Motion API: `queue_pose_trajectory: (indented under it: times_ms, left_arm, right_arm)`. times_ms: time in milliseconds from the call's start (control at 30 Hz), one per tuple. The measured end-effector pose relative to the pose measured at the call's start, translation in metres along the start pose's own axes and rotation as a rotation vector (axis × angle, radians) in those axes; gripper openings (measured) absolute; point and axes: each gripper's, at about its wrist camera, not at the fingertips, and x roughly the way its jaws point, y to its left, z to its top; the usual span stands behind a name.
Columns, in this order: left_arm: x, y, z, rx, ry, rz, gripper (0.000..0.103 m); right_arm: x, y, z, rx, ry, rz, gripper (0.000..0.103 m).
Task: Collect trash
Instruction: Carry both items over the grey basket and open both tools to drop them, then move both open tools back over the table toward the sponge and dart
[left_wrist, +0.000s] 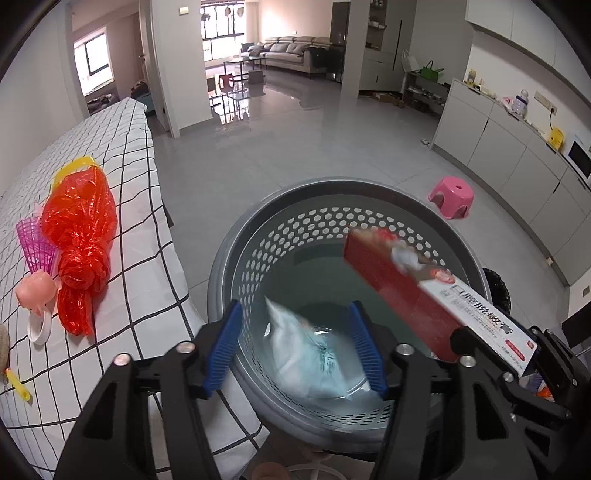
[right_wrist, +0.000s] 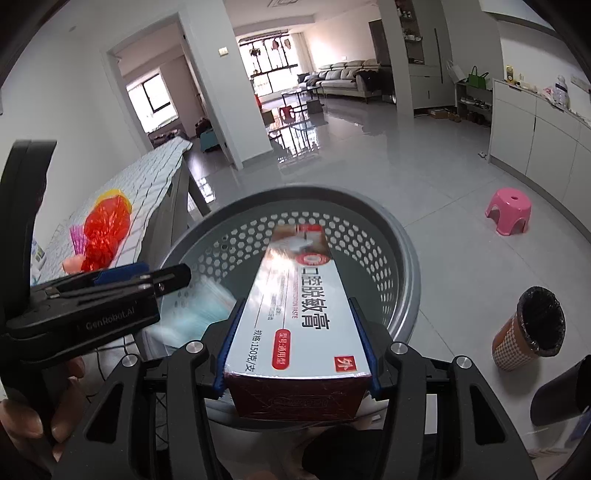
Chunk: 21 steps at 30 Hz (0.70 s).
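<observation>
Right gripper (right_wrist: 295, 343) clamps toothpaste box (right_wrist: 295, 310) at frame centre, over perforated grey basket (right_wrist: 402, 266); left gripper (right_wrist: 162, 277) mid-left.

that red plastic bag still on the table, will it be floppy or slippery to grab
Probably floppy: the red bag lies crumpled and knotted on the checked tablecloth. Likely light, since it looks thin and see-through. Its glossy film may be slippery, so the knot seems the surest place to pinch.

The basket (left_wrist: 236, 254) sits below the left claw (left_wrist: 295, 350), a bag (left_wrist: 314, 362) in it. The tabletop (left_wrist: 110, 155) lies left; the toothpaste box (left_wrist: 436, 295) juts in from the right.
</observation>
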Motion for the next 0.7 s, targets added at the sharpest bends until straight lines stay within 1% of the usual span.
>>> queue_pose_trajectory:
  times_ms: [67,367,700]
  left_arm:
    - [-0.001,0.0,0.0,-0.001,-0.002,0.0,0.065]
    - [-0.008,0.002,-0.007,-0.011,-0.008,0.005,0.065]
    - [-0.02,0.008,-0.012,-0.023,-0.027,0.021,0.068]
  right_arm:
    - [-0.002,-0.001,0.001,0.005,-0.005,-0.002,0.055]
    - [-0.006,-0.002,-0.003,0.007,-0.006,-0.01,0.055]
    - [-0.01,-0.001,-0.006,0.007,-0.004,-0.018,0.055]
